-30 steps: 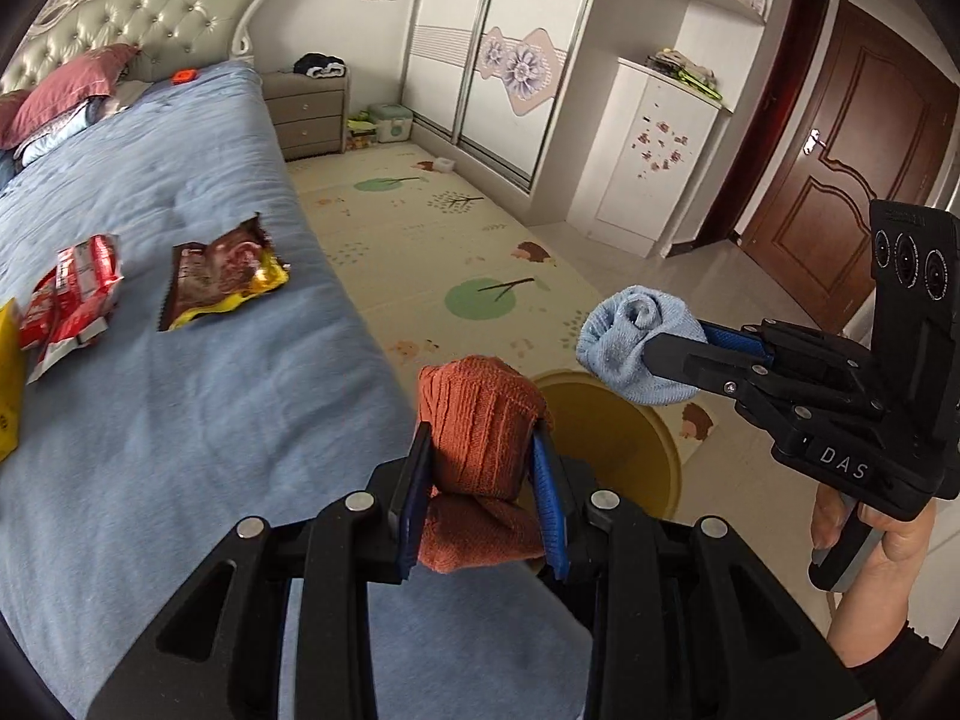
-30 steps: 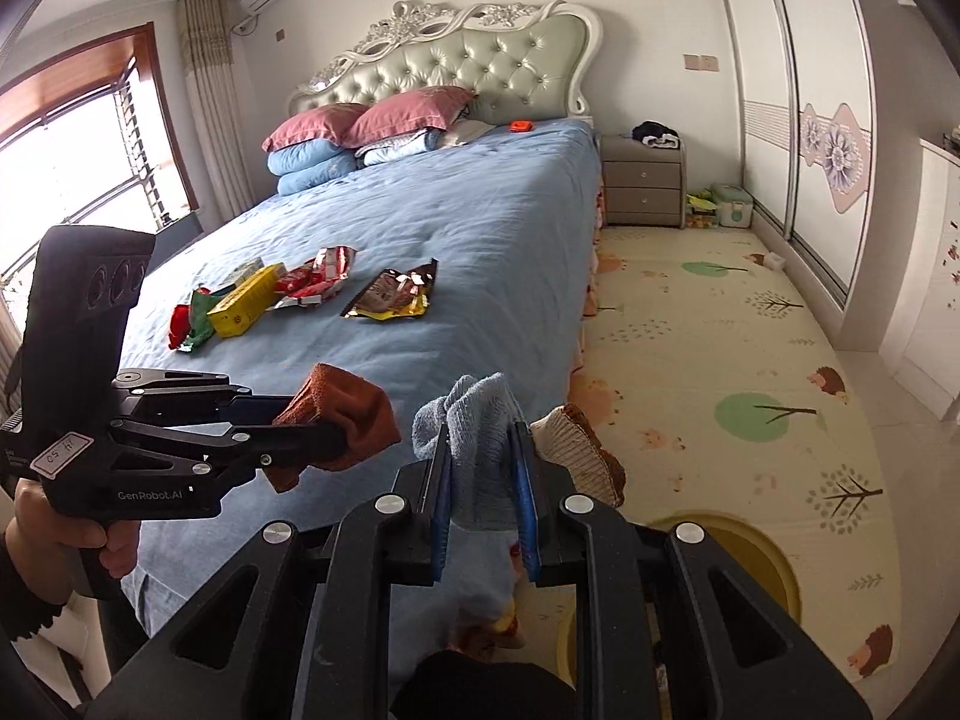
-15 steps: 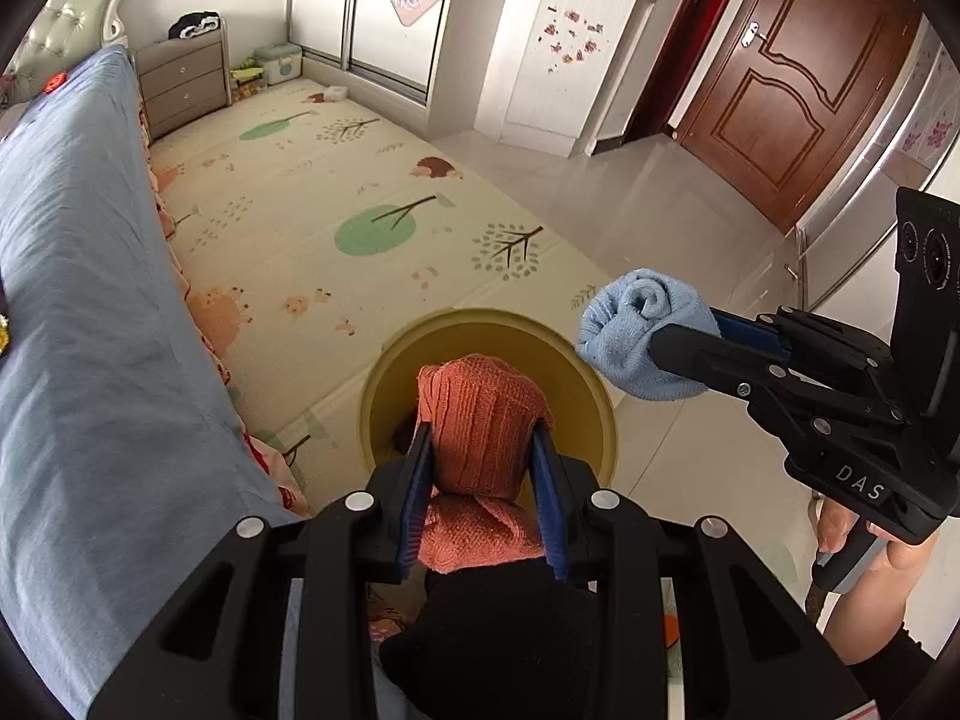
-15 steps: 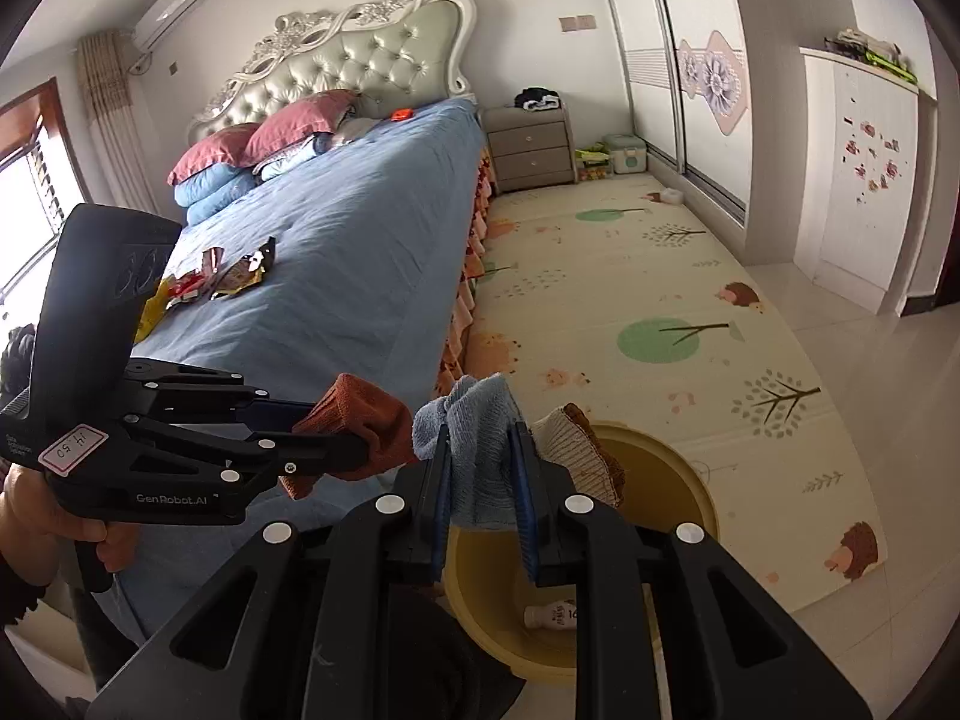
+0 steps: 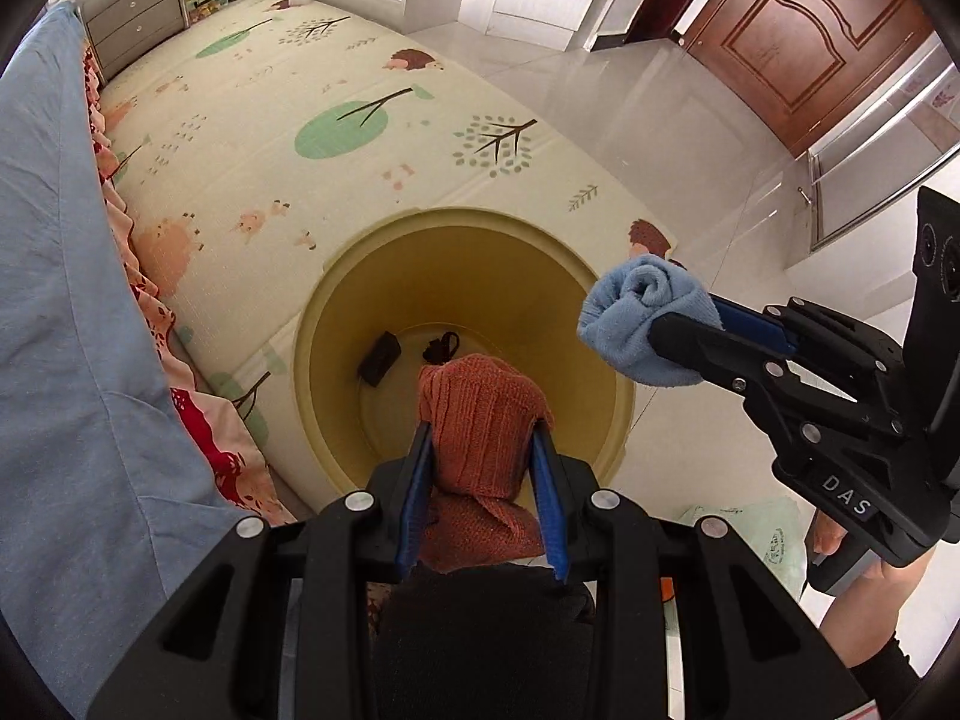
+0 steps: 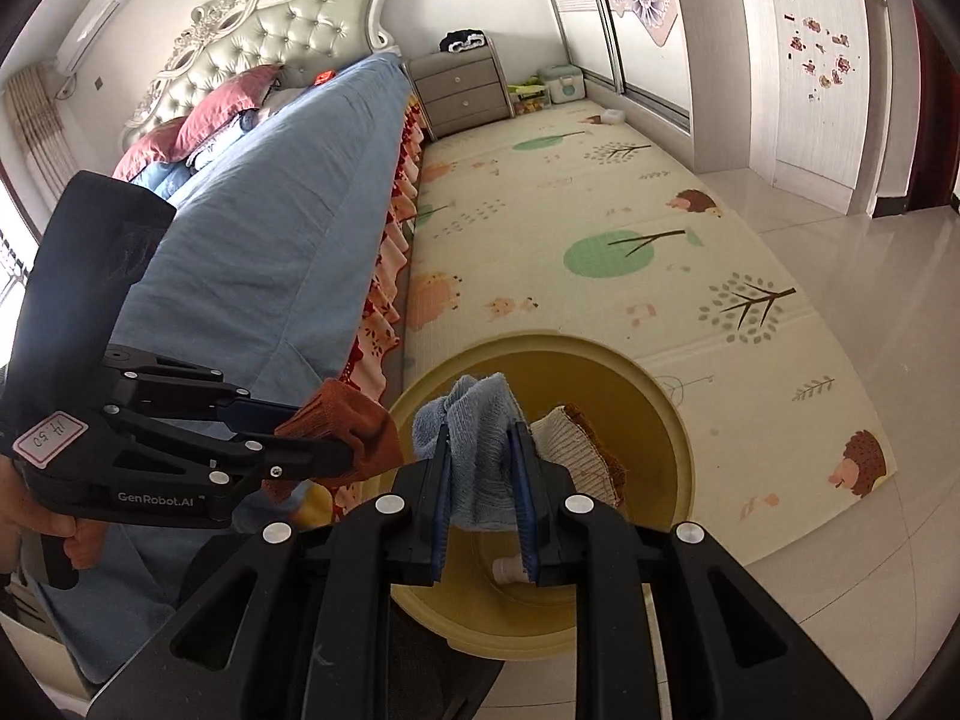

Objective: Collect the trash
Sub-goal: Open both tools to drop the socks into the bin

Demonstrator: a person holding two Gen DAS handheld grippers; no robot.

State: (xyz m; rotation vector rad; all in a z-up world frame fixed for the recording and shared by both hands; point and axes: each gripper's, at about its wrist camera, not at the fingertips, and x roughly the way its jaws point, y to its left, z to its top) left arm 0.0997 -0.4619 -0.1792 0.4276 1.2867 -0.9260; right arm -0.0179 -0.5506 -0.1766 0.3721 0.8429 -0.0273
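Trash here is two rolled socks: the rust-orange sock (image 5: pixel 486 420) sits clamped in the left gripper's (image 5: pixel 483 450) jaws, directly above the yellow bin (image 5: pixel 606 372) on the play mat (image 5: pixel 360 138) beside the bed (image 5: pixel 54 276). Right gripper (image 6: pixel 483 456) jaws are clamped on the light-blue sock (image 6: pixel 480 450), also over the bin's rim. Small dark items (image 5: pixel 379 357) lie at the bin's bottom.
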